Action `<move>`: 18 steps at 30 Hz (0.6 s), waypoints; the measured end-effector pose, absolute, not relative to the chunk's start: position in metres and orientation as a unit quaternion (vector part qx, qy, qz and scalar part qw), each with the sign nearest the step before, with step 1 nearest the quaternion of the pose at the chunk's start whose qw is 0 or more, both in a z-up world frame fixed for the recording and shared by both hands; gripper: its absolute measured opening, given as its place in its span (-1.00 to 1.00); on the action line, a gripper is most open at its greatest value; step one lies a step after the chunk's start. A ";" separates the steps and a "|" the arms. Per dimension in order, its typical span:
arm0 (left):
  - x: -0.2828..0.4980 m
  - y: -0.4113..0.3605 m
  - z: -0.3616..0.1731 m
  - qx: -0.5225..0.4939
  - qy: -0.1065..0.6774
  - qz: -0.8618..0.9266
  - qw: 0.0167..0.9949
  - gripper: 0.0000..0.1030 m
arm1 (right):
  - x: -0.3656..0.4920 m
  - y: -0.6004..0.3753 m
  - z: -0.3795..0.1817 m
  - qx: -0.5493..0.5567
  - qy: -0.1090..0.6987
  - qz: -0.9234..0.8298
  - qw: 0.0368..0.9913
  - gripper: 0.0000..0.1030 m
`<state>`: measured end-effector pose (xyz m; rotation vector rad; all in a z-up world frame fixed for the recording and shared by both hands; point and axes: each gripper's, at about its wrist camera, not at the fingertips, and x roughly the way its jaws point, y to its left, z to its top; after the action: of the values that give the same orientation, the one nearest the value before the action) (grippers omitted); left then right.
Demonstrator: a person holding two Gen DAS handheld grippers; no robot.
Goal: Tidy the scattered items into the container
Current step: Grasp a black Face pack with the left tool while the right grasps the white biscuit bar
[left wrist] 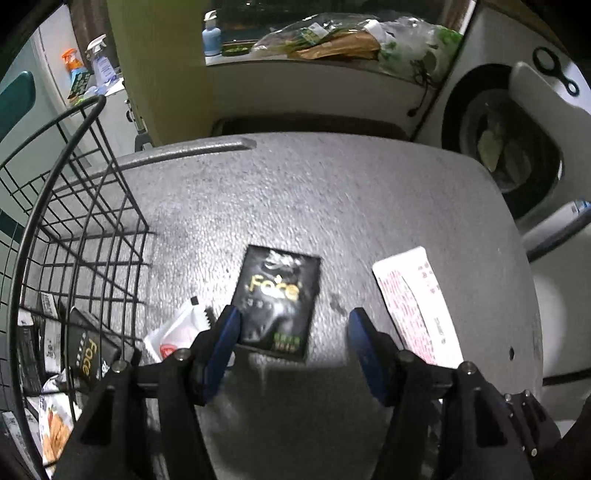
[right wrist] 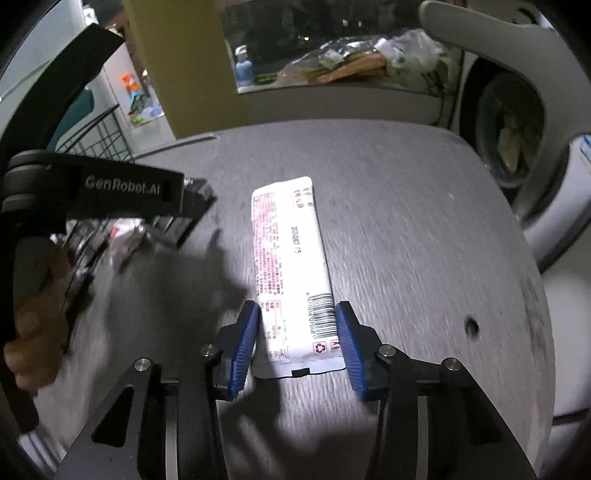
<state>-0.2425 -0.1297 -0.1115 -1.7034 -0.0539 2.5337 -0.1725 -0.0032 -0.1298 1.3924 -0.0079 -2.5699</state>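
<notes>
A black "Face" packet (left wrist: pixel 277 299) lies flat on the grey table (left wrist: pixel 314 192), just ahead of my open left gripper (left wrist: pixel 293 325). The left pad overlaps the packet's near left corner. A small white sachet (left wrist: pixel 173 332) lies left of that pad, beside the black wire basket (left wrist: pixel 48 177). The basket holds another black packet (left wrist: pixel 86 354) and several wrappers. My right gripper (right wrist: pixel 298 332) is shut on the near end of a long white packet with red print (right wrist: pixel 288 254), one pad against each long edge. That white packet (left wrist: pixel 417 306) also shows in the left wrist view.
A washing machine with its round door open (left wrist: pixel 509 155) stands past the table's right edge. A ledge behind holds plastic bags (left wrist: pixel 351 40) and a blue bottle (left wrist: pixel 211 35). A hand (right wrist: pixel 33 332) holds the other tool's black body (right wrist: pixel 122 192). The tabletop has a small hole (right wrist: pixel 471 326).
</notes>
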 end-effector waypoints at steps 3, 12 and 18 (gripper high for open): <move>-0.243 -0.133 -0.108 -0.555 -0.010 0.830 0.042 0.31 | -0.158 0.001 -0.129 0.473 -0.003 -0.875 0.109 -0.14; -0.271 -0.129 -0.122 -0.567 0.009 0.823 0.017 0.32 | -0.185 0.001 -0.129 0.457 -0.004 -0.885 0.085 0.29; -0.265 -0.120 -0.127 -0.578 0.018 0.816 0.033 0.01 | -0.196 -0.004 -0.132 0.462 0.002 -0.882 0.089 0.29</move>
<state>-0.2647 -0.1199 -0.1268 -1.7772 0.0544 2.5096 -0.1955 -0.0039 -0.1317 1.3755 0.0062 -2.6250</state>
